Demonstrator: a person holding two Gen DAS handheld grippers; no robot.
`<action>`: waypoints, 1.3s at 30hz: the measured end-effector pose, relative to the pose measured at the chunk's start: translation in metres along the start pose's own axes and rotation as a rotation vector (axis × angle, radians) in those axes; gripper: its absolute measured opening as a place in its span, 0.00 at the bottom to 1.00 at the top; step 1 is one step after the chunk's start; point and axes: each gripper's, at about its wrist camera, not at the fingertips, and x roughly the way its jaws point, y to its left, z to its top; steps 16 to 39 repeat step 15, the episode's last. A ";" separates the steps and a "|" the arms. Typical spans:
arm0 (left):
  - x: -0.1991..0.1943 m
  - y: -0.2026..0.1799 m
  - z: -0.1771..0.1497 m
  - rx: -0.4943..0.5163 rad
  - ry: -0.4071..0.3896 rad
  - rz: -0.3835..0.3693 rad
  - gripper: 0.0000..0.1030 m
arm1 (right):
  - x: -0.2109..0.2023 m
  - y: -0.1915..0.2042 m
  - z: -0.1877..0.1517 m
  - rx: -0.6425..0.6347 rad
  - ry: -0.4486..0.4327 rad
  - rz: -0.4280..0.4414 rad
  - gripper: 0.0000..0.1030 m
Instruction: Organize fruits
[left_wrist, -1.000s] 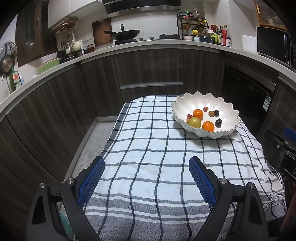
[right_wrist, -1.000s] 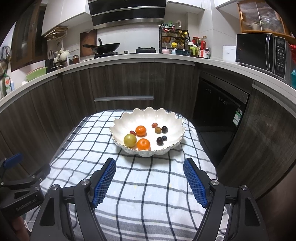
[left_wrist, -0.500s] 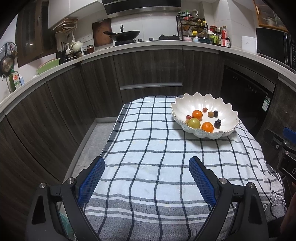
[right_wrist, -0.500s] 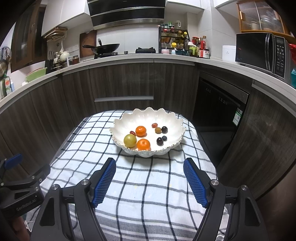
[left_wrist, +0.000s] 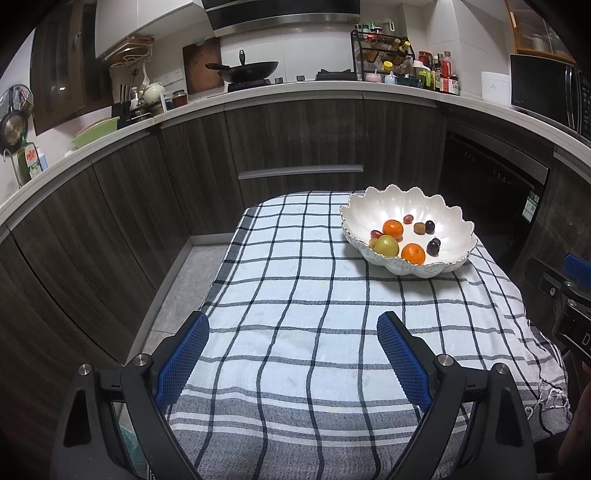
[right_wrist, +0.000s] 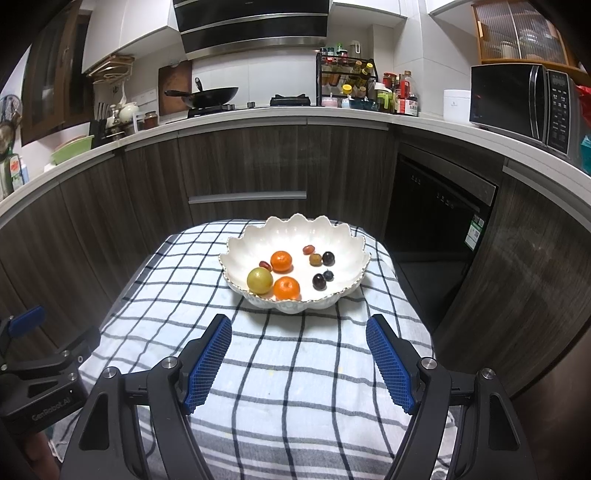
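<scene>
A white scalloped bowl (right_wrist: 347, 243) stands on the far part of the checked cloth (right_wrist: 295, 369). It holds two oranges (right_wrist: 281, 261), a yellow-green fruit (right_wrist: 259, 280), dark plums (right_wrist: 319, 281) and small reddish fruits. My right gripper (right_wrist: 299, 360) is open and empty, above the cloth just short of the bowl. My left gripper (left_wrist: 293, 356) is open and empty over the cloth's near left part; the bowl (left_wrist: 454, 225) lies far right of it. The left gripper's body shows at the right wrist view's left edge (right_wrist: 40, 373).
The cloth-covered table (left_wrist: 295, 280) is small, with floor to its left (left_wrist: 184, 280). Dark curved cabinets (right_wrist: 243, 162) and a counter with a wok (right_wrist: 214, 95), bottles and a microwave (right_wrist: 524, 101) ring it. The right gripper's body shows at the left view's right edge (left_wrist: 569, 295).
The left wrist view has shifted slightly, so the bowl sits a little further left and lower. The right gripper is still. Both stay open.
</scene>
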 end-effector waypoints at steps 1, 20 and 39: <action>0.000 0.000 0.000 0.001 0.001 0.001 0.91 | -0.001 0.000 0.001 0.000 -0.001 -0.001 0.74; 0.004 -0.001 0.000 0.000 0.003 0.002 0.91 | -0.001 0.000 0.002 0.004 0.003 0.001 0.74; 0.004 -0.001 0.000 0.000 0.003 0.002 0.91 | -0.001 0.000 0.002 0.004 0.003 0.001 0.74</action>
